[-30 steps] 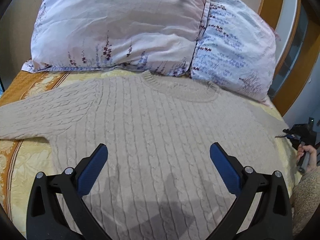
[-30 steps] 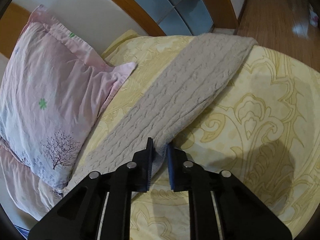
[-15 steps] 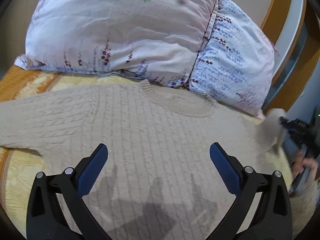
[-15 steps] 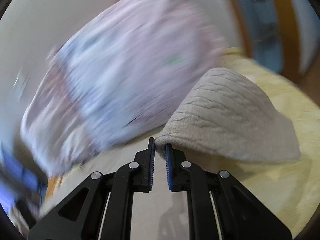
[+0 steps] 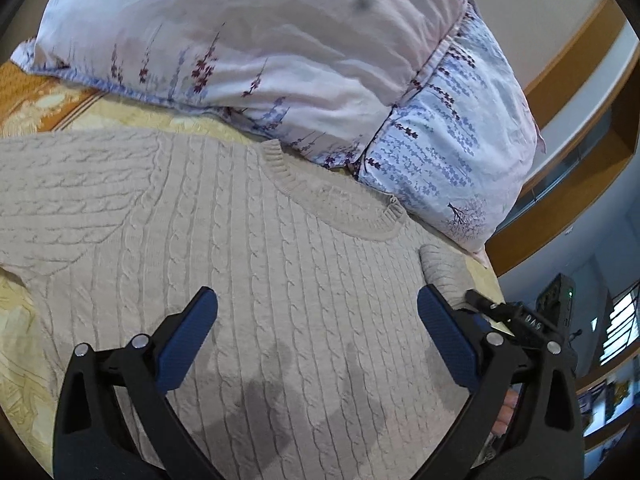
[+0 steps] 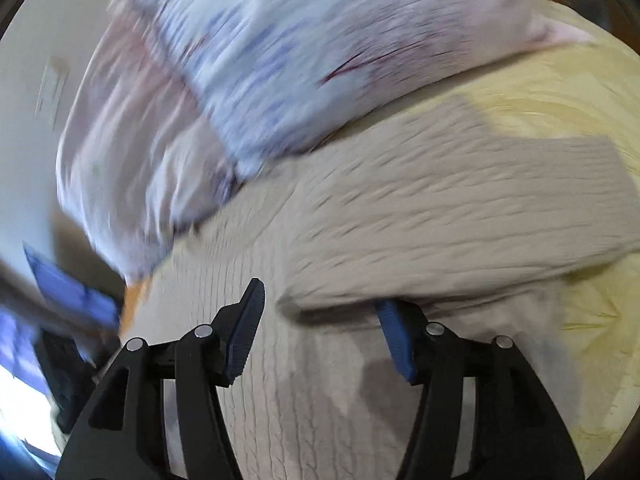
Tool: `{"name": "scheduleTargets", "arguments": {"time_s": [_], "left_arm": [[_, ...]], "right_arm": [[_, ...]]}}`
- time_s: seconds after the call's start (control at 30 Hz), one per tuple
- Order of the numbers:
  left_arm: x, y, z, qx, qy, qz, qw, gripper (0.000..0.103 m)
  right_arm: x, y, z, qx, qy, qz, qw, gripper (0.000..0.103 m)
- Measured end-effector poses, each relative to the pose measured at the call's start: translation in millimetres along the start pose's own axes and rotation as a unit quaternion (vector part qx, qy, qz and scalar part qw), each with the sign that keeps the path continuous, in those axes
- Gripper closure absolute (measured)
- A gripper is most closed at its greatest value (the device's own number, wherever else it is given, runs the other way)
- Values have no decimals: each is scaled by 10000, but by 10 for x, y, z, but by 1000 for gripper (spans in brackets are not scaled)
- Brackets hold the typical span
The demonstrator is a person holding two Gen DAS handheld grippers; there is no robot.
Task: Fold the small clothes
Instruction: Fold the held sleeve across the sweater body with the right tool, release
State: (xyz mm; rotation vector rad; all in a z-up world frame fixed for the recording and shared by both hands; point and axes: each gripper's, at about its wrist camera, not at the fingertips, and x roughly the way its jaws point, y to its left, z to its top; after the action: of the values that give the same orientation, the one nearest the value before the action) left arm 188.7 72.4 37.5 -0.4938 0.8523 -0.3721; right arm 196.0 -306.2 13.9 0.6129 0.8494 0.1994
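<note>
A beige cable-knit sweater (image 5: 280,280) lies flat, front up, on the bed. Its left sleeve (image 5: 60,200) is spread out to the side. The other sleeve (image 6: 460,216) is folded across the body, and its end shows as a small roll (image 5: 440,264) in the left wrist view. My left gripper (image 5: 316,312) hovers open over the chest, holding nothing. My right gripper (image 6: 320,312) is opening; the sleeve's folded edge lies between its jaws, with the pads apart from it. The right wrist view is blurred. The right gripper's black frame (image 5: 520,320) sits just beyond my left gripper's right finger.
Two floral pillows (image 5: 260,40) (image 5: 460,140) lean at the head of the bed, just past the sweater's collar. A yellow patterned bedspread (image 5: 16,320) (image 6: 560,92) lies under everything. A wooden headboard (image 5: 560,160) curves behind at the right.
The right gripper carried the sleeve from the bed's side over onto the sweater's body, then its jaws parted and let go. The left gripper drifted a little and stayed open.
</note>
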Motion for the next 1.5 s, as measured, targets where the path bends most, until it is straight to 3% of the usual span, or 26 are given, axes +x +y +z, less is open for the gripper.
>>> {"name": "scheduleTargets", "arguments": {"time_s": [0.17, 0.27, 0.33, 0.4, 0.5, 0.57, 0.67, 0.7, 0.77, 0.83, 0.87, 0.9, 1.03, 1.17, 1.2, 1.3, 1.4, 1.5], "left_arm": [[13, 93, 32, -186, 40, -43, 9998, 7], [8, 138, 53, -259, 50, -51, 9996, 11], [9, 172, 69, -316, 60, -64, 9995, 15], [8, 199, 79, -353, 92, -82, 9993, 19], [-25, 267, 92, -434, 89, -130, 9989, 23], [-70, 328, 108, -533, 37, -185, 9984, 23], [-120, 398, 119, -713, -38, -329, 9969, 24], [-131, 420, 118, -768, -49, -390, 9963, 24], [-135, 441, 109, -887, -53, -510, 9947, 24], [-109, 456, 98, -1003, 11, -618, 9930, 24], [-89, 465, 93, -1072, 57, -640, 9922, 24], [-77, 471, 87, -1116, 86, -652, 9916, 24], [1, 511, 67, -1305, 245, -650, 9890, 29], [121, 556, 70, -1619, 398, -682, 9836, 40], [156, 557, 74, -1692, 432, -680, 9823, 42], [220, 561, 85, -1835, 461, -620, 9800, 48], [294, 587, 106, -1972, 474, -483, 9780, 56], [366, 653, 136, -2146, 448, -344, 9751, 72]], "right_arm": [[-250, -488, 115, 1109, -480, -171, 9925, 46], [-304, -609, 167, 1311, -677, -483, 9879, 56], [-381, -600, 199, 1239, -900, -939, 9837, 61], [-410, -584, 210, 1127, -1030, -1277, 9800, 79], [-468, -318, 290, 404, -1354, -1661, 9759, 93], [-483, -14, 294, -144, -1477, -1486, 9777, 94], [-376, 628, 204, -1044, -1406, -797, 9813, 94], [-318, 796, 168, -1252, -1302, -593, 9818, 94], [-16, 1267, -15, -1871, -588, 161, 9805, 92], [279, 1553, -218, -2244, 208, 497, 9730, 73], [364, 1611, -302, -2313, 445, 583, 9701, 59], [394, 1619, -335, -2303, 493, 630, 9698, 55], [239, 1204, -243, -1577, 383, 523, 9854, 53], [-50, 412, -59, 31, 298, 337, 9990, 53], [-126, 145, -47, 564, 265, 285, 9977, 54], [-218, -276, -81, 1354, 181, 27, 9906, 56], [-237, -478, -119, 1704, 93, -26, 9853, 63], [-265, -508, -78, 1787, -122, -121, 9838, 64]]}}
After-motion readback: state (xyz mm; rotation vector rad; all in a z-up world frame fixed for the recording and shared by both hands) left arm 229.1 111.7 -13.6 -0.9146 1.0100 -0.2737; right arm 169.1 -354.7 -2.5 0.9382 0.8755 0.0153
